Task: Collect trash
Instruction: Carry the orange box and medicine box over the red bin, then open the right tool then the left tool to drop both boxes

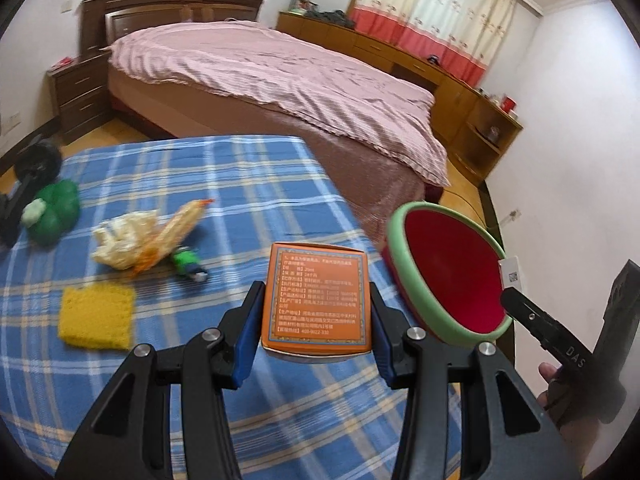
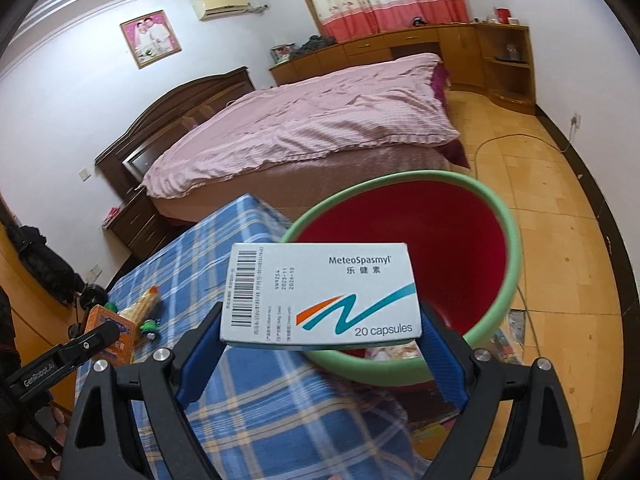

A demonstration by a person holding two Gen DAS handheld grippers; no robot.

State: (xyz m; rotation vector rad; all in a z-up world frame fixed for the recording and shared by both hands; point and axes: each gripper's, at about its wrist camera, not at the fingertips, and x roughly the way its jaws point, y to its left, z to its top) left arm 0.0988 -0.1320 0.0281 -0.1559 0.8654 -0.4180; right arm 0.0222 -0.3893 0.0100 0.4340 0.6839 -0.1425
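My left gripper (image 1: 316, 312) clamps one orange box (image 1: 316, 300); my right gripper (image 2: 320, 320) clamps, wide, one MeteoSpasmyl box (image 2: 320, 292) (20 capsules). One red bin (image 2: 404, 240) beyond both.

Red bin (image 2: 460, 248) mouth was open and unobstructed, sitting off the bench (image 1: 248, 184) edge by the bed (image 1: 280, 76). Bench clutter sat on the far left: yellow sponge (image 1: 96, 316), crumpled wrappers (image 1: 132, 240), green toy (image 1: 54, 212). Checked cloth around both tongs was bare. Floor (image 2: 560, 200) beyond the bin was clear apart from 1 cable.
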